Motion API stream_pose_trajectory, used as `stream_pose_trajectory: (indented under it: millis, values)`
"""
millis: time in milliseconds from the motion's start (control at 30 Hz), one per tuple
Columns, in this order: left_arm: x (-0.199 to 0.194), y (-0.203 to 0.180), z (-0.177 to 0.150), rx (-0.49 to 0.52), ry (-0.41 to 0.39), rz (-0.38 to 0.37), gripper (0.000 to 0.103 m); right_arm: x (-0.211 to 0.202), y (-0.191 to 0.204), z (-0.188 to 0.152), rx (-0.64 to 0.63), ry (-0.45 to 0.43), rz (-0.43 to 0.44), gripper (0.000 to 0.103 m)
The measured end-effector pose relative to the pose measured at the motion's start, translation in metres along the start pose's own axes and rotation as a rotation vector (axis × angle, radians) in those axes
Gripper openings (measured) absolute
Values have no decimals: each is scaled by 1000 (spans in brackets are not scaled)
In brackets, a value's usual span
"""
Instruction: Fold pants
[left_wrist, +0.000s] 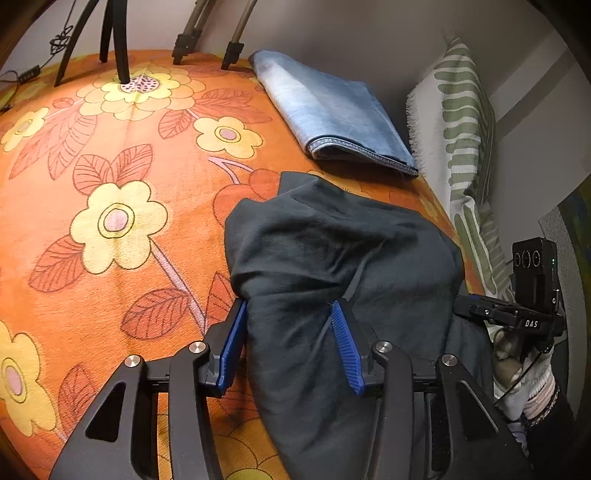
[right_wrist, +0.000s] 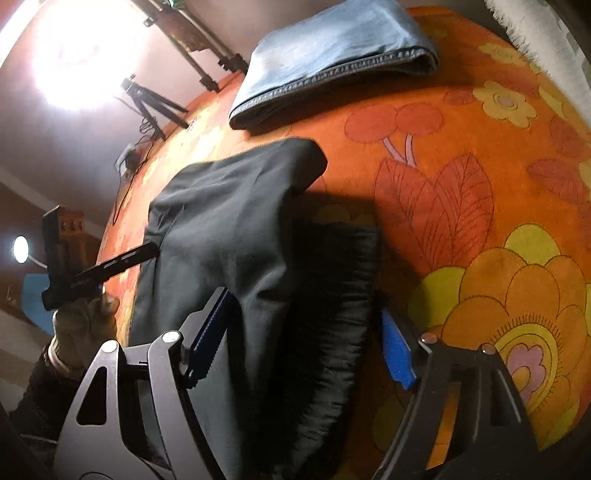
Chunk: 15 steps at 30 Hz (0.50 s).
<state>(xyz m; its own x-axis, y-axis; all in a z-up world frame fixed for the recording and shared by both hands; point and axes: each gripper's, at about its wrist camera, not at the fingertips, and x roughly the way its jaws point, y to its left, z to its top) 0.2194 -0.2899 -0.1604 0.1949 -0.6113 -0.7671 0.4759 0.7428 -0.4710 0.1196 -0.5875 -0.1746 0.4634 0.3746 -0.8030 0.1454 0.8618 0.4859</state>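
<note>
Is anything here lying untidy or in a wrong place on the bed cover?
Only the dark pants look untidy: they sit bunched and creased between both grippers, unfolded. Behind them, the blue jeans lie neatly folded on the floral cover. Nothing looks spilled or damaged.

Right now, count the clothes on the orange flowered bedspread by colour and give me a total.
Dark grey pants, between both grippers' jaws: 1
Light blue folded jeans: 1
Total: 2
</note>
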Motion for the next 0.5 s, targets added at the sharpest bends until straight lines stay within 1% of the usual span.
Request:
stream_pose_trajectory:
  millis: [33, 67, 100, 133, 167, 200, 267, 300, 400, 500]
  values:
    - [0, 0, 0, 0, -2, -2, 45, 1, 1, 0, -7, -1, -3, 76]
    - [0, -1, 0, 1, -6, -1, 45, 1, 2, 1, -8, -2, -1, 72]
    - [1, -1, 0, -1, -11, 0, 45, 1, 1, 1, -1, -5, 4, 66]
    - [1, -1, 0, -4, -15, 2, 42, 1, 1, 1, 4, -8, 9, 63]
    - [2, -2, -1, -6, -16, 2, 34, 1, 2, 1, 3, -16, 8, 55]
    - [3, -2, -1, -8, -20, 3, 28, -1, 5, 0, -5, -27, -1, 45]
    - [6, -4, -2, -13, -21, 0, 21, -5, 7, 1, -2, -44, 2, 29]
    - [7, -7, -2, -8, -24, 5, 18, -7, 7, 2, 6, -54, 11, 26]
    - [7, -16, -4, 25, -31, 23, 15, -9, 12, 2, -14, -66, 1, 24]
    - [8, -17, -4, 28, -37, 25, 15, -8, 14, 1, -27, -68, -16, 24]
